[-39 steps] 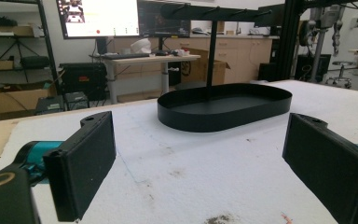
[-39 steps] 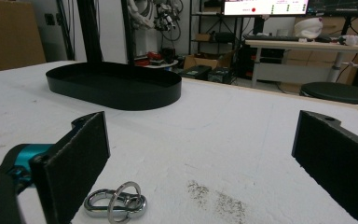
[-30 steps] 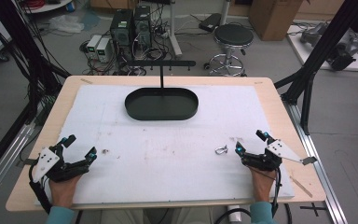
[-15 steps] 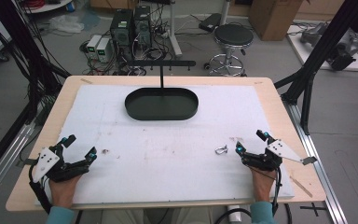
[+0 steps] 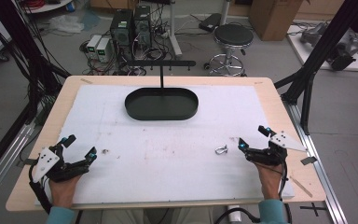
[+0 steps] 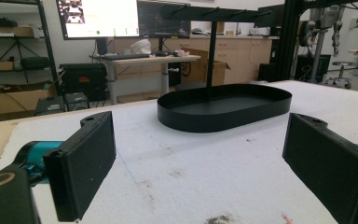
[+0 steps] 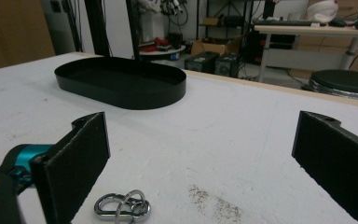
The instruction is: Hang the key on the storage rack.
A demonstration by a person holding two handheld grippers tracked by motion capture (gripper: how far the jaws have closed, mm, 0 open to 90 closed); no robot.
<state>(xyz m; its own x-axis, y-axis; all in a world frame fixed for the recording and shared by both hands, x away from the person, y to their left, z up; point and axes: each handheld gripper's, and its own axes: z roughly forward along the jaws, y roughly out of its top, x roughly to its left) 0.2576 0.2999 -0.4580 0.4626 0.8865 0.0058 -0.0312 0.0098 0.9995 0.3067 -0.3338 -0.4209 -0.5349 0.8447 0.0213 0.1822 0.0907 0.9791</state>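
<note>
Item: metal carabiner clip with key ring (image 5: 221, 150) (image 7: 121, 205). Lies flat on the white-covered surface (image 5: 168, 140), near the person's side, just beside the right tool (image 5: 252, 139), off its left jaw tip and outside the gap between the jaws (clip and jaw apart, not touching).

Right tool: jaws spread wide, nothing held; rests low at the right front of the surface.

Left tool (image 5: 78, 146): jaws spread wide, nothing held; at the left front, well apart from the clip.

Black oval tray (image 5: 161, 103) (image 6: 223, 106) (image 7: 121, 83): toward the far side, centre, well apart from both tools.
</note>
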